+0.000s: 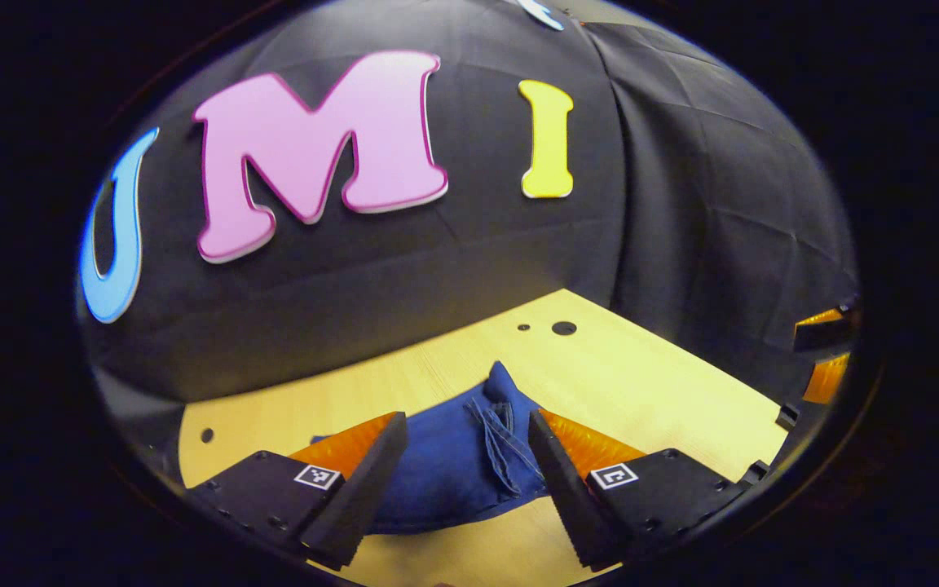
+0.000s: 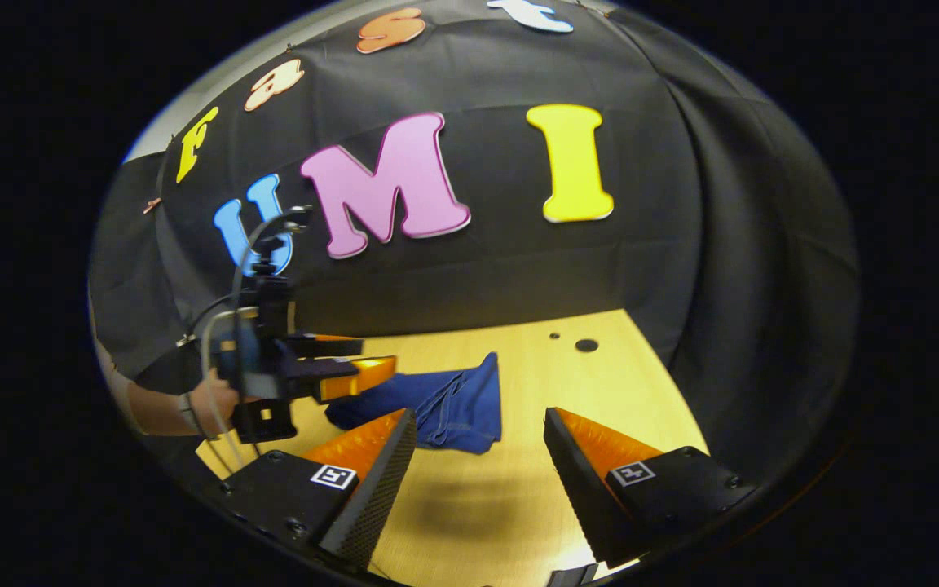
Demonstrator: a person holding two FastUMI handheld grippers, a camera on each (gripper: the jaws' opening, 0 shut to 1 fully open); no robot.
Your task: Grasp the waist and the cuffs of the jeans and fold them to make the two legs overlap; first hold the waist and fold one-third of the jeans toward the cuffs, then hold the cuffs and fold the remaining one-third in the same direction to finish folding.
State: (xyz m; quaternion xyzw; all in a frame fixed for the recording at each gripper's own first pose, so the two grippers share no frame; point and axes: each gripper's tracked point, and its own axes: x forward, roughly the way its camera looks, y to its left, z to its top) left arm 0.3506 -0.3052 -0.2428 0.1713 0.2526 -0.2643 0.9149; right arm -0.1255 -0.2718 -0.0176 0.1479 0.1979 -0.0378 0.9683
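Two grippers are held above the wooden table [image 2: 600, 391], both released and grasping nothing: the left gripper [image 1: 468, 465] is poised over the jeans [image 1: 453, 465], the right gripper [image 2: 479, 469] over bare wood with the jeans [image 2: 445, 408] lying ahead in a bunched heap. No waist or cuffs can be told apart in that heap. A wrong edge is likely to be pinched, or several layers taken at once, so that the legs are dragged askew rather than overlapped.
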